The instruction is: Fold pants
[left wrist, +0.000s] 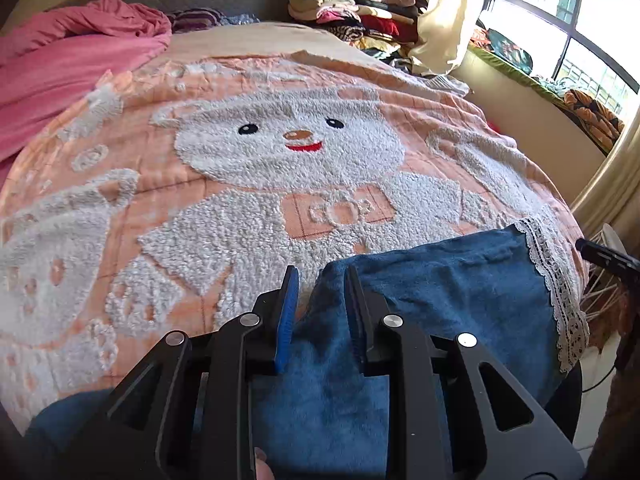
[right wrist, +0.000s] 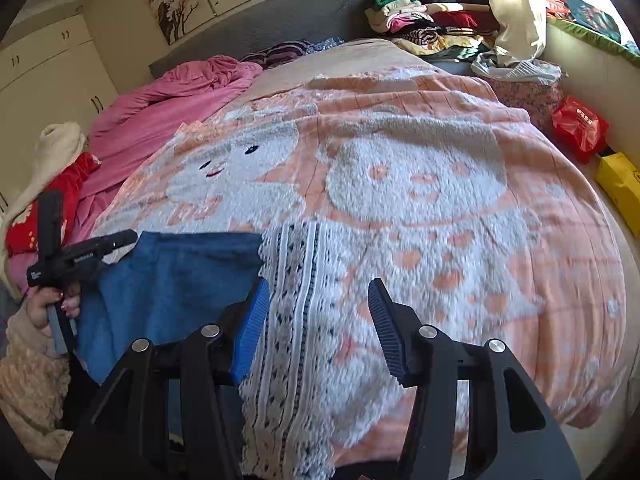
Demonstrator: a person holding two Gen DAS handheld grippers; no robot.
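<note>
Counting: 1 blue pants; 2 claws, left claw; right claw; 1 blanket

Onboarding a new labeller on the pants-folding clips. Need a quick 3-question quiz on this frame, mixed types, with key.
1. True or false: the right gripper is clamped on the blue pants.
2. Which edge of the pants lies under the right gripper's open jaws? A) a zipper B) a white lace trim C) a belt
3. Fill in: in the left wrist view, the left gripper has blue fabric of the pants between its ____ jaws.

Key
1. False: its jaws stand open, pads clear of the cloth.
2. B
3. Narrowly parted; the pads do not visibly pinch the fabric.
</note>
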